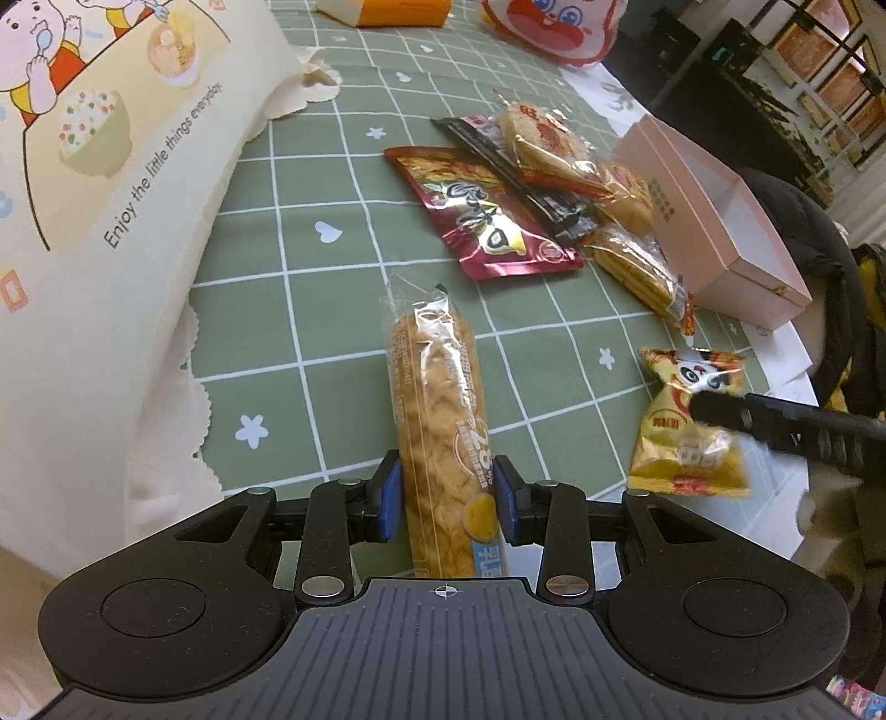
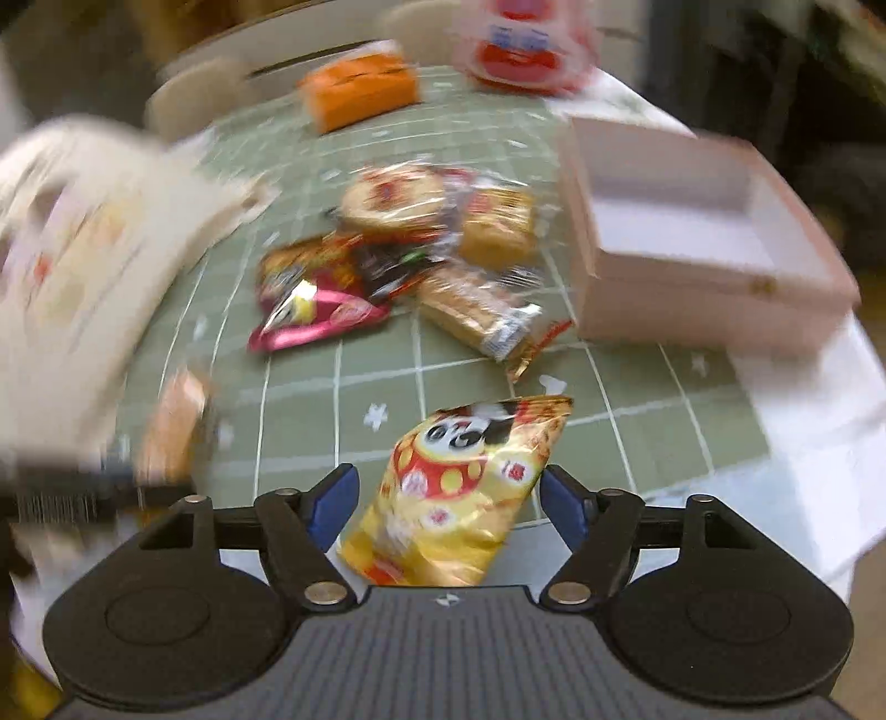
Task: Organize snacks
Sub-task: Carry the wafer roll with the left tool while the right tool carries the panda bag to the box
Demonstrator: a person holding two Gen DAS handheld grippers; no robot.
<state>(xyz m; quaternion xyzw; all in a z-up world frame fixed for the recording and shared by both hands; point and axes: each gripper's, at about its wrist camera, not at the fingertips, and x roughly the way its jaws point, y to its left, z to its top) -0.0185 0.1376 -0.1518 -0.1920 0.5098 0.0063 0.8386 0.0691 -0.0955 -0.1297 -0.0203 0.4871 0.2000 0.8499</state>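
My left gripper is shut on a long clear-wrapped bread stick, held above the green checked tablecloth. My right gripper is shut on a yellow panda snack bag; the bag also shows in the left wrist view with the right gripper's black finger on it. A pile of snacks lies ahead: a maroon packet, a black packet and wrapped biscuits. An open pink box stands to the right of the pile. The right wrist view is blurred.
A cream cartoon-printed bag lies at the left. An orange box and a red-and-white cartoon bag stand at the table's far side. The table's white edge runs close on the right.
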